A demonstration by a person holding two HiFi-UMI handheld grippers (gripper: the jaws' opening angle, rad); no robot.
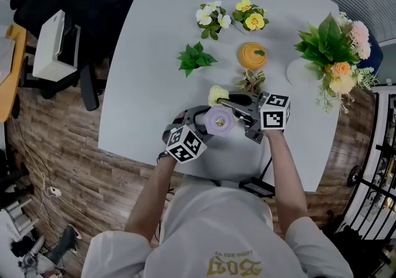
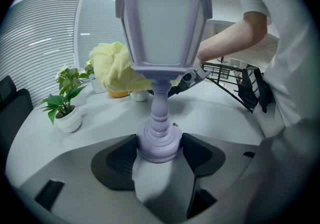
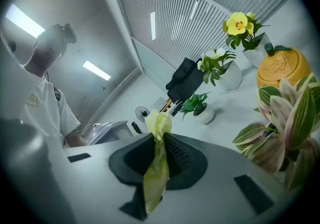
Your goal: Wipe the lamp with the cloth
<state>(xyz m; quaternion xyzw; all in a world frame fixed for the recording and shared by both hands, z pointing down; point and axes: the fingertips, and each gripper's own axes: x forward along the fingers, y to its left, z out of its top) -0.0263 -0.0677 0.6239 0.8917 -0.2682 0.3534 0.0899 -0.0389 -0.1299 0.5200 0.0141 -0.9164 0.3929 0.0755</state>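
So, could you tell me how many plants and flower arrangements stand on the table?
5: white flowers, yellow flowers, a green leafy plant, a striped-leaf plant mid-table, a large bouquet far right. None appears hidden.

I see lilac lantern lamp (image 2: 161, 43) upright, base clamped btwn left gripper (image 2: 159, 154) jaws. Pale yellow cloth (image 3: 156, 168), bunched, pinched in right gripper (image 3: 160, 143), beside lamp head.

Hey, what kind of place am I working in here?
Likely an office or meeting room: a big white table, a black office chair and strip ceiling lights.
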